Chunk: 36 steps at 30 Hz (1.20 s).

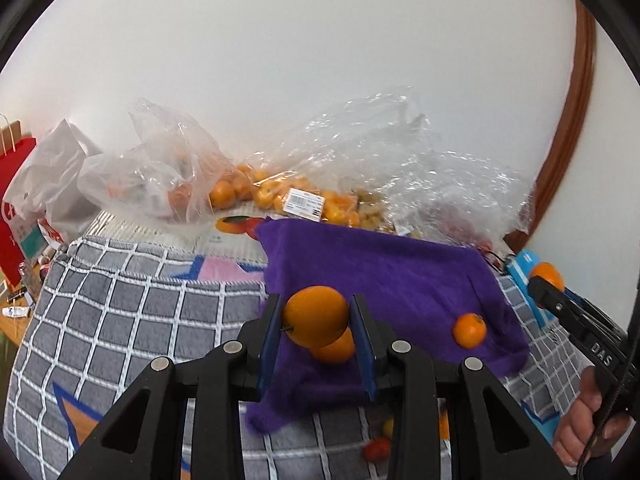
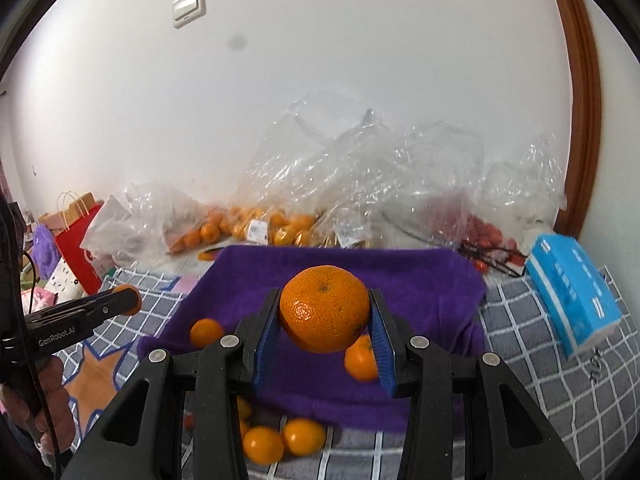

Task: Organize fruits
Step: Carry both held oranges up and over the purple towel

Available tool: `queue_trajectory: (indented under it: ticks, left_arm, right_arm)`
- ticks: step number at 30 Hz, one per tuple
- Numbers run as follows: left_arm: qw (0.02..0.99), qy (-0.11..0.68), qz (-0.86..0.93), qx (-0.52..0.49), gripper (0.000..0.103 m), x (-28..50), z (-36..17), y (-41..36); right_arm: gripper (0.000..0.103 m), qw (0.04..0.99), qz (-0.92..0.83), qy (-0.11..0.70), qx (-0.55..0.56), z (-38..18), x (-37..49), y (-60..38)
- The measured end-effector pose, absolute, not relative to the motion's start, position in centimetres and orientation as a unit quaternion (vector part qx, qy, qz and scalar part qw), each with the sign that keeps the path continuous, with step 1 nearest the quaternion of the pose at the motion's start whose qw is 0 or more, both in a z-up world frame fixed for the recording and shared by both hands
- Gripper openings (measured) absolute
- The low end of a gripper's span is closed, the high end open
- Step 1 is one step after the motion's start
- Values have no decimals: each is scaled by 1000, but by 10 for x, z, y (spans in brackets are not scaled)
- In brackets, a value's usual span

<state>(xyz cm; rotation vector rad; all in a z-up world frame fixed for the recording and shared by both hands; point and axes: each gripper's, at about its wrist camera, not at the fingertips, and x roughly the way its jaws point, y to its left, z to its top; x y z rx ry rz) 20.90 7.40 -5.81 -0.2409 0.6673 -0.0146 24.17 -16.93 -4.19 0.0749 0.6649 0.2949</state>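
Left wrist view: the left tongs [image 1: 316, 330], tilted downward, clamp an orange [image 1: 318, 316] above the purple cloth [image 1: 400, 272].

Right wrist view: the right tongs [image 2: 324, 330], also tilted downward, pinch a mandarin [image 2: 324, 308] over that cloth.

- The left gripper [image 1: 316, 320] hides part of a small orange [image 1: 335, 347] behind the one it holds.
- Fruit in the clear bags [image 1: 420, 168] looks blurry.
- The red paper bag [image 1: 14, 204] is cut off at the edge.
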Motion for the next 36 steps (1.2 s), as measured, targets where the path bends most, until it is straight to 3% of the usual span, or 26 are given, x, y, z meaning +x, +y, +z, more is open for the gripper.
queue_trajectory:
  ticks: [10, 17, 36]
  left_arm:
    - [930, 336, -1, -146, 32, 234, -94, 82]
    - [927, 345, -14, -145, 32, 236, -102, 80]
    - [926, 335, -88, -152, 32, 230, -108, 50]
  right_arm:
    - [42, 920, 107, 371, 67, -94, 266, -199]
    - [42, 928, 72, 361, 52, -94, 262, -216]
    - [42, 899, 71, 429, 41, -122, 275, -213]
